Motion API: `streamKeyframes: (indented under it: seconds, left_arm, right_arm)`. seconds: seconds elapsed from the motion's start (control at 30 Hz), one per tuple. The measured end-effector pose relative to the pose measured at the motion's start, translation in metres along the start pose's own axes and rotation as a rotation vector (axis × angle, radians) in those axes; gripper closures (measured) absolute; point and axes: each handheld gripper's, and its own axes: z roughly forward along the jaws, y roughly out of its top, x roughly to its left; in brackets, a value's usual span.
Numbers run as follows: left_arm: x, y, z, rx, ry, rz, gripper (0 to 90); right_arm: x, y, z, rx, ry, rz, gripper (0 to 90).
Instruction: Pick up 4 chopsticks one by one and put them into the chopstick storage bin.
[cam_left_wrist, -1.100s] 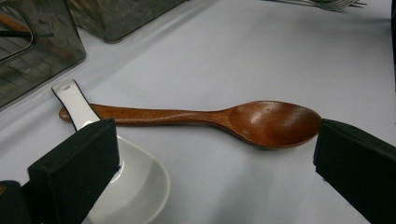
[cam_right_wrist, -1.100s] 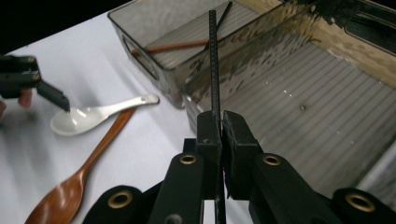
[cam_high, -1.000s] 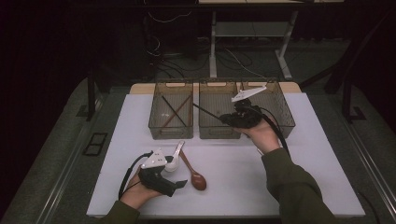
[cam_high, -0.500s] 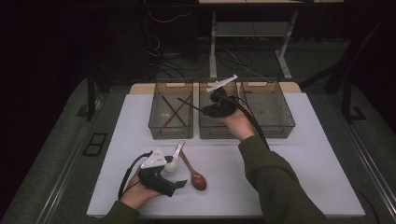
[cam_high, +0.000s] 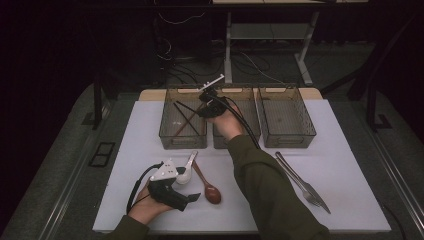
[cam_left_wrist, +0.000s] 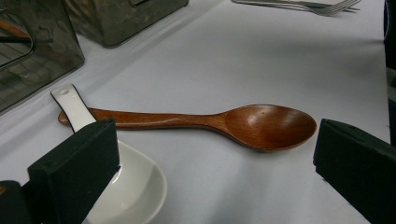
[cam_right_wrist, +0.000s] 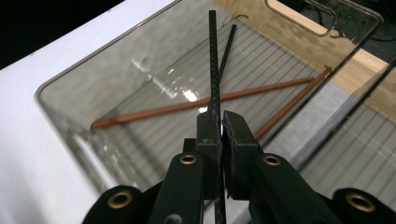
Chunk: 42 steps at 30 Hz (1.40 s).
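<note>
My right gripper (cam_high: 203, 111) hangs over the left clear bin (cam_high: 170, 135), shut on a black chopstick (cam_right_wrist: 213, 70) that points down into it. On that bin's floor lie two brown chopsticks (cam_right_wrist: 201, 103) and another black chopstick (cam_right_wrist: 227, 45). My left gripper (cam_high: 192, 194) rests low at the table's front left, open. Between its wide jaws lies a wooden spoon (cam_left_wrist: 261, 123), untouched. A white ceramic spoon (cam_left_wrist: 126, 186) lies beside its left jaw, its handle across the wooden handle.
Two more clear bins, the middle (cam_high: 247, 137) and the right (cam_high: 287, 140), stand in a row with the left one at the back of the white mat. A metal fork and another long metal utensil (cam_high: 300, 182) lie at the front right.
The right hand has carried the black chopstick leftwards, from the right bin across the middle bin to over the left bin. The left gripper has stayed put.
</note>
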Motion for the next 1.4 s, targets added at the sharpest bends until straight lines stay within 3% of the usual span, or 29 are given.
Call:
streamKeyframes:
  seconds: [0.13,0.2,0.4,0.43,0.5,0.67,0.83,0.93,1.0,1.13,1.4]
  left_arm:
    - [-0.001,0.0,0.0,-0.01,-0.001,-0.01,0.0]
    - [0.0,0.0,0.0,-0.006,-0.002,0.003,0.0]
    - [0.0,0.001,0.0,-0.006,-0.004,0.01,0.0]
    - [0.0,0.001,-0.001,-0.004,-0.004,0.013,0.0]
    - [0.0,0.001,-0.001,-0.005,-0.004,0.012,0.0]
    - [-0.001,0.001,0.0,-0.008,-0.004,-0.002,0.0]
    - [-0.001,0.0,0.001,-0.008,-0.002,-0.007,0.0]
    - [-0.001,0.0,0.0,-0.004,-0.002,-0.004,0.0]
    - [-0.001,0.0,0.0,-0.002,-0.002,0.0,0.0]
    - [-0.001,0.0,0.0,-0.006,-0.005,-0.006,0.0]
    - [0.0,0.0,0.001,0.007,0.0,-0.001,0.0]
  right_arm:
    - [0.004,0.01,0.012,0.016,-0.02,0.005,84.9]
    - [0.006,0.014,0.017,0.018,-0.029,0.011,84.9]
    - [0.011,0.016,0.03,0.032,-0.034,0.015,84.4]
    - [0.011,0.016,0.031,0.026,-0.028,0.018,82.8]
    - [0.011,0.016,0.03,0.003,-0.027,0.018,69.5]
    - [0.007,0.017,0.02,-0.027,-0.022,0.024,53.1]
    - [0.001,0.015,0.008,-0.051,0.03,0.035,44.8]
    - [0.0,0.011,0.002,-0.071,0.026,0.034,36.5]
    - [0.0,0.008,-0.004,-0.095,0.018,0.023,35.7]
    - [-0.002,0.0,-0.015,-0.129,0.056,0.019,32.3]
    - [-0.004,-0.02,-0.044,-0.144,0.071,-0.022,25.6]
